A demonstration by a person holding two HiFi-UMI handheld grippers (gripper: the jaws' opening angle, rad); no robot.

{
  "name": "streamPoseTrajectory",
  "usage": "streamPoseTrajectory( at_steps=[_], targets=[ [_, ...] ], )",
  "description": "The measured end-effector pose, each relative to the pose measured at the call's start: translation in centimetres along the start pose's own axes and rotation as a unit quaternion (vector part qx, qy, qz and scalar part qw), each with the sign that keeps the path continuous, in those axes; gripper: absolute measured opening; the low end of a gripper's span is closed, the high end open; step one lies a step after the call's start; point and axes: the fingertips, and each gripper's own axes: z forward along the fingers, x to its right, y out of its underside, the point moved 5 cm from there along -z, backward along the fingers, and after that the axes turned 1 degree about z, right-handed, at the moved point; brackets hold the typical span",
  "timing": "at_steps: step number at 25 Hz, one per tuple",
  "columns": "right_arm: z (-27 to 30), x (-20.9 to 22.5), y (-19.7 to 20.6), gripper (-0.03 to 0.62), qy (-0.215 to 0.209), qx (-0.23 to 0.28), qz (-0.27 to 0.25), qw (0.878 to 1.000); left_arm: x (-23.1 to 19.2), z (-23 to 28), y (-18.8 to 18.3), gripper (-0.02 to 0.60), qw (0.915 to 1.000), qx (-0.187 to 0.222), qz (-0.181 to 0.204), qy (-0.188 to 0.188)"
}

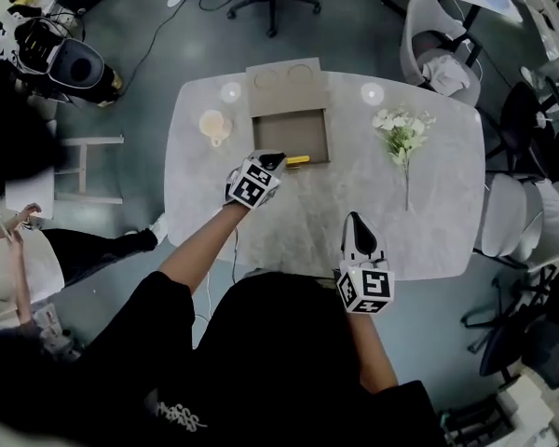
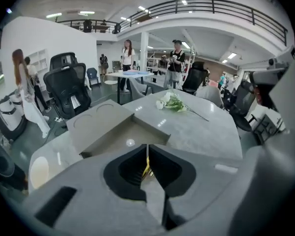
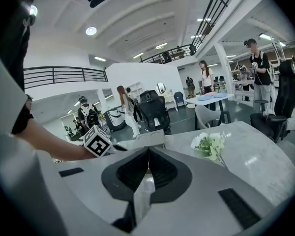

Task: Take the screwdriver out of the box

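Lying in box point(image 1: 289, 128), screwdriver point(image 1: 298, 161) just beyond left gripper point(image 1: 273, 161), its jaws closed, empty.

Hiding most of the screwdriver point(image 1: 298, 161) behind the left gripper point(image 1: 274, 161), leaving only a yellow end showing in the head view and a thin yellow sliver showing past its closed jaws in the left gripper view.

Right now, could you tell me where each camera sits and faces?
Head view: on the head, steeply down at the pale grey table and open brown cardboard box; forearms, left gripper, right gripper show.
Left gripper view: on that gripper, across the box toward the white flower sprig; closed jaws show.
Right gripper view: likewise, toward the box; closed jaws, left forearm show.
Shared: all see the flower sprig.
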Motion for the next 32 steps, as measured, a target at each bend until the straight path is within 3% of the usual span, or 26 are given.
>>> streamPoseTrajectory(
  at_steps=[6,9,13,16,22,32],
  targets=[
    [2.3,2.2,0.3,0.012,0.001,-0.014,0.018,1.000,-1.6,4.6,0.6,0.023,0.9972,-0.050,0.005,0.056],
    [3.4,3.0,-0.4,0.012,0.005,-0.011,0.023,1.000,-2.3,6.6,1.3,0.122,0.9935,-0.078,-0.013,0.082],
    [4.0,4.4,-0.8,0.012,0.012,-0.012,0.026,1.000,-2.2,9.0,1.7,0.123,0.9875,-0.115,0.017,0.107],
    [3.9,5.6,-0.4,0.012,0.023,-0.018,0.031,0.999,-1.9,10.4,1.8,0.123,0.9800,-0.139,0.048,0.134],
    [4.4,8.3,0.0,0.012,0.039,-0.027,0.054,0.997,-1.5,12.6,1.8,0.140,0.9605,-0.179,0.062,0.204],
    [5.3,10.9,-0.7,0.012,0.064,-0.019,0.065,0.996,-1.2,14.0,1.8,0.141,0.9361,-0.222,0.121,0.245]
  ],
)
